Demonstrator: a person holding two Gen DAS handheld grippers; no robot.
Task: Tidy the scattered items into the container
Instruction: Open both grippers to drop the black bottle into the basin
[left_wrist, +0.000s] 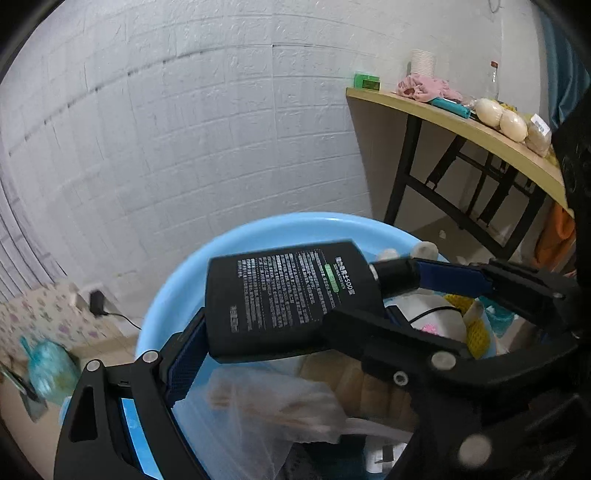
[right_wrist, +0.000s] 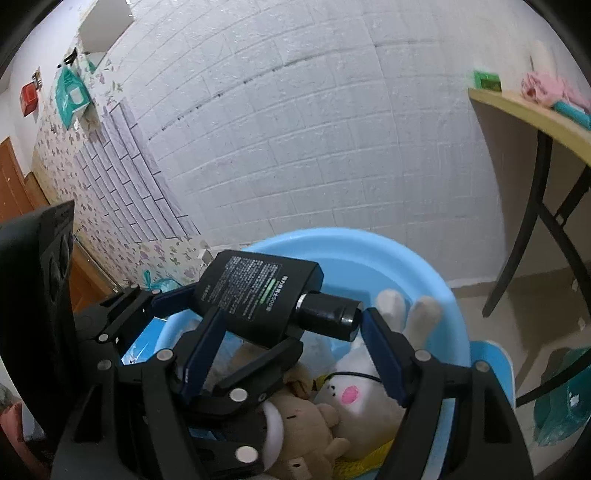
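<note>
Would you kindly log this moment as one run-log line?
left gripper: on bottle | right gripper: on bottle, pad at cap | bottle: above basin, unreleased

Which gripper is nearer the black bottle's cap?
Right. The right gripper has one jaw against the cap end; the left gripper clamps the black bottle by its body, away from the cap.

blue basin (right_wrist: 436, 280) on the floor (right_wrist: 535, 291) holds plush toys (right_wrist: 354, 398).

White brick wall (left_wrist: 184, 129), wooden table (left_wrist: 461, 125)
</note>
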